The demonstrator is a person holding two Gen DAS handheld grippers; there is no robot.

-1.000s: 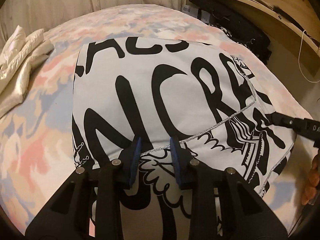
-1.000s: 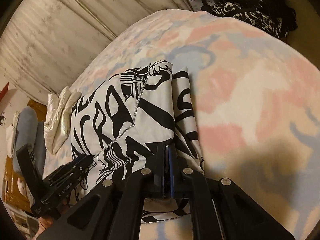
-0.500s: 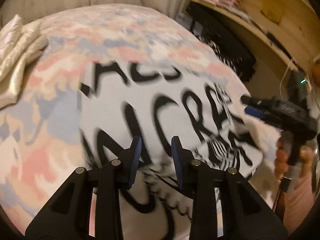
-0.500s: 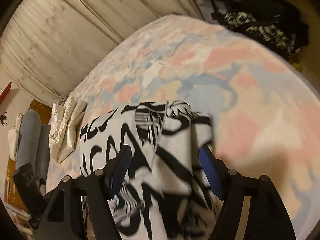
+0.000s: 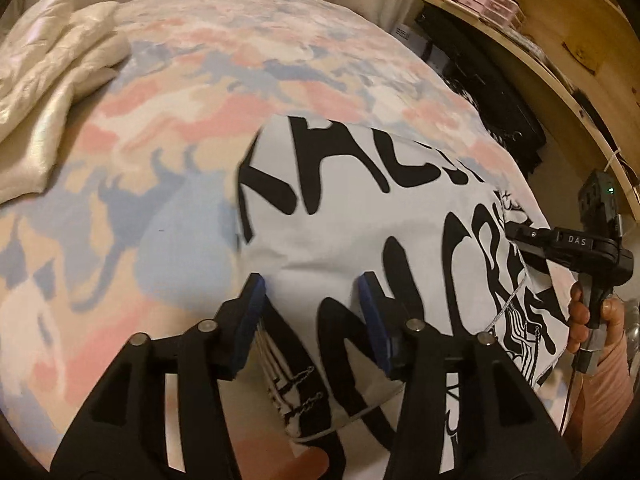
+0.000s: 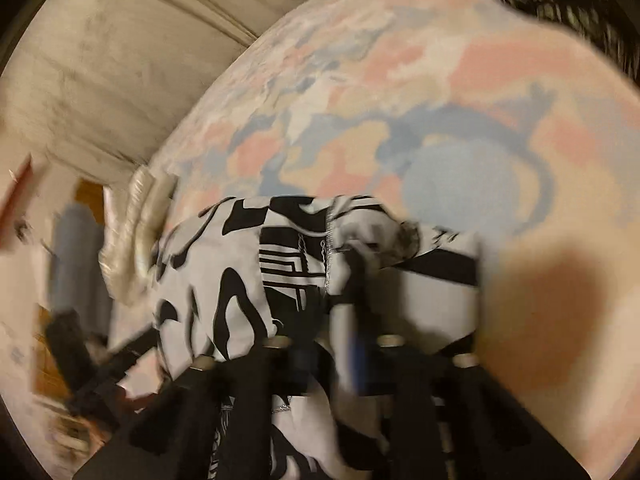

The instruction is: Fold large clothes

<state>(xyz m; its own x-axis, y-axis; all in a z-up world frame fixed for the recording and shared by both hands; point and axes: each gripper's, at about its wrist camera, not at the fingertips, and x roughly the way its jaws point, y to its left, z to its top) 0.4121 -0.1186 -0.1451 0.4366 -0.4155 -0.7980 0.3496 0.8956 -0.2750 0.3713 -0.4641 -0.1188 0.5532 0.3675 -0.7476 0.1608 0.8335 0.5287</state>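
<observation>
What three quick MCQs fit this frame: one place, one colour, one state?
1. Where is the quilt?
A. On the bed, apart from the garment
B. On top of the garment
C. Under the garment

2. What is the garment's print?
A. Red on white
B. Black on white
C. Plain blue

3. How is the left gripper?
A. Shut on the quilt
B. Shut on the garment
C. Open

Answers:
1 A: in the left wrist view the quilt lies at the bed's far left, with bare cover between it and the garment.
2 B: big black letters run across white cloth.
3 C: the pads stand apart with the garment's near edge between them, unpinched. The jaws have just been opening.
</observation>
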